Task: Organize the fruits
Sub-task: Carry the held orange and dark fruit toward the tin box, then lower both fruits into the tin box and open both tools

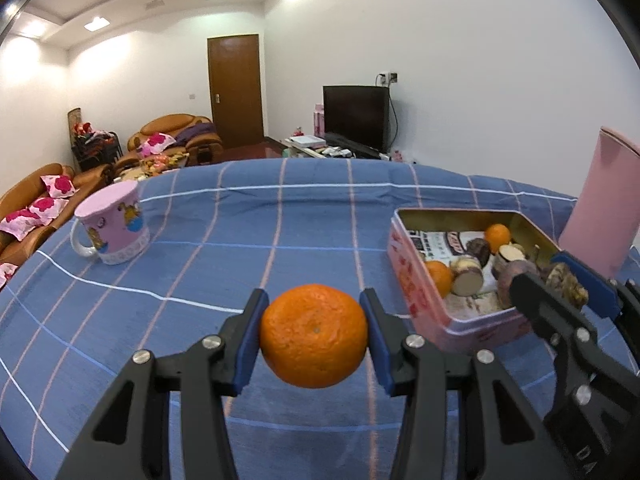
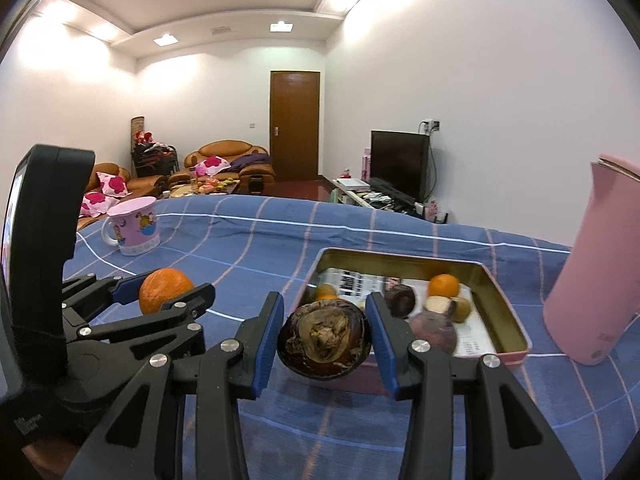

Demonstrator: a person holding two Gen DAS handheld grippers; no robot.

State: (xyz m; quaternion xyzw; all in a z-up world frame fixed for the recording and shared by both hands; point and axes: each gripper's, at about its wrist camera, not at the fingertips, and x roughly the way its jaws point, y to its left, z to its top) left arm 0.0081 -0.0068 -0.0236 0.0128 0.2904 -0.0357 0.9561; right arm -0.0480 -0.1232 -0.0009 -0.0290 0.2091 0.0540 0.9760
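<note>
My left gripper [image 1: 314, 336] is shut on an orange [image 1: 314, 336] and holds it above the blue checked cloth, left of the pink tin [image 1: 416, 280]. My right gripper [image 2: 324, 334] is shut on a dark purple-brown fruit [image 2: 324, 334] and holds it over the near edge of the tin [image 2: 508, 320]. The tin holds two small oranges [image 2: 443, 285] and several dark and cut fruits [image 2: 434, 328]. In the right wrist view the left gripper with its orange [image 2: 164, 290] is to the left. In the left wrist view the right gripper [image 1: 560, 284] reaches over the tin's near right corner.
A pink mug [image 1: 114, 226] stands at the far left of the table. A tall pink flask [image 2: 596, 264] stands right of the tin. Sofas, a door and a television lie beyond the table.
</note>
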